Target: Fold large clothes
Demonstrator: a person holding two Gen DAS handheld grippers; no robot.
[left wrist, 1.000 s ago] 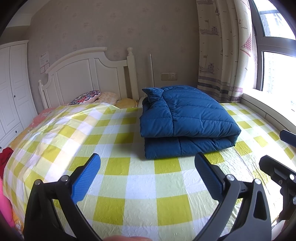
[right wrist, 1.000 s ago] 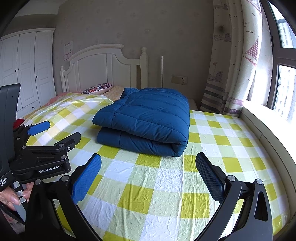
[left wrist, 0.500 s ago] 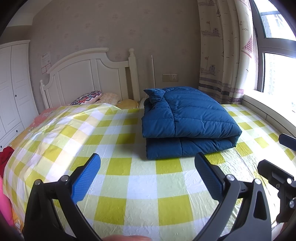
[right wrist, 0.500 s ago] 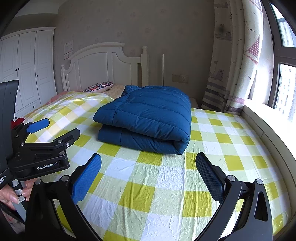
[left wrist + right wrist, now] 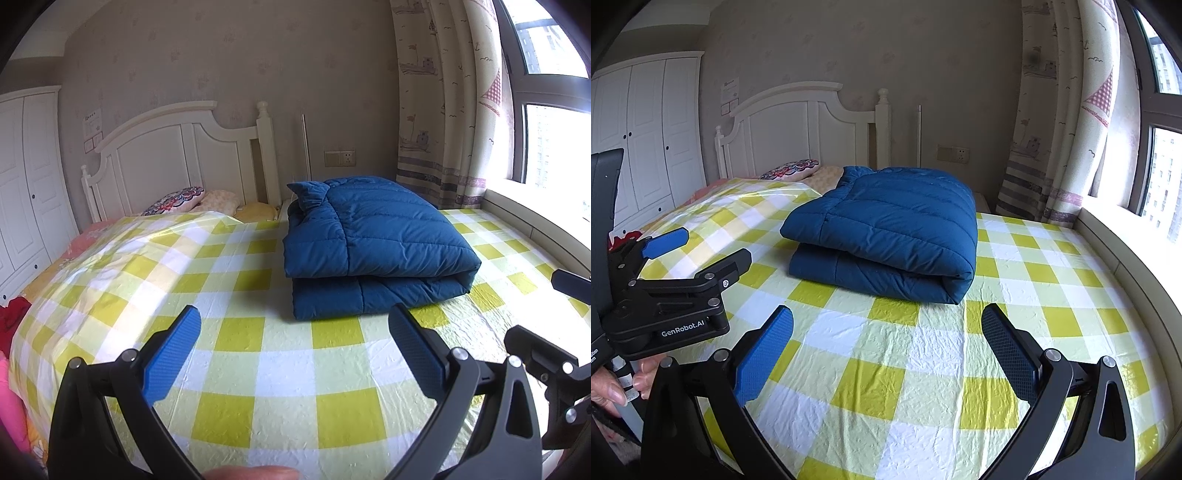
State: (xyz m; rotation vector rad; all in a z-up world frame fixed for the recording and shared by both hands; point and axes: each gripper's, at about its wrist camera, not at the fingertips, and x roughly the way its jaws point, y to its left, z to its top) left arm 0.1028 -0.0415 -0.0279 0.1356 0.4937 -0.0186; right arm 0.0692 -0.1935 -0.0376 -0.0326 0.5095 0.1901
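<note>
A blue quilted down coat [image 5: 373, 243] lies folded into a thick rectangle on the yellow-and-white checked bed [image 5: 258, 369], toward the headboard; it also shows in the right wrist view [image 5: 886, 232]. My left gripper [image 5: 295, 350] is open and empty, held above the bed short of the coat; its body also shows at the left in the right wrist view [image 5: 698, 258]. My right gripper [image 5: 886, 350] is open and empty, also short of the coat; part of it shows at the right edge of the left wrist view [image 5: 546, 332].
A white headboard [image 5: 177, 162] and pillows [image 5: 177, 195] stand at the far end. A white wardrobe [image 5: 646, 140] is at the left. Curtain [image 5: 1063, 129] and window sill [image 5: 1126, 236] run along the right side.
Both grippers have drawn slightly back and up; the coat sits a little lower and further in both views. The coat has not moved.
</note>
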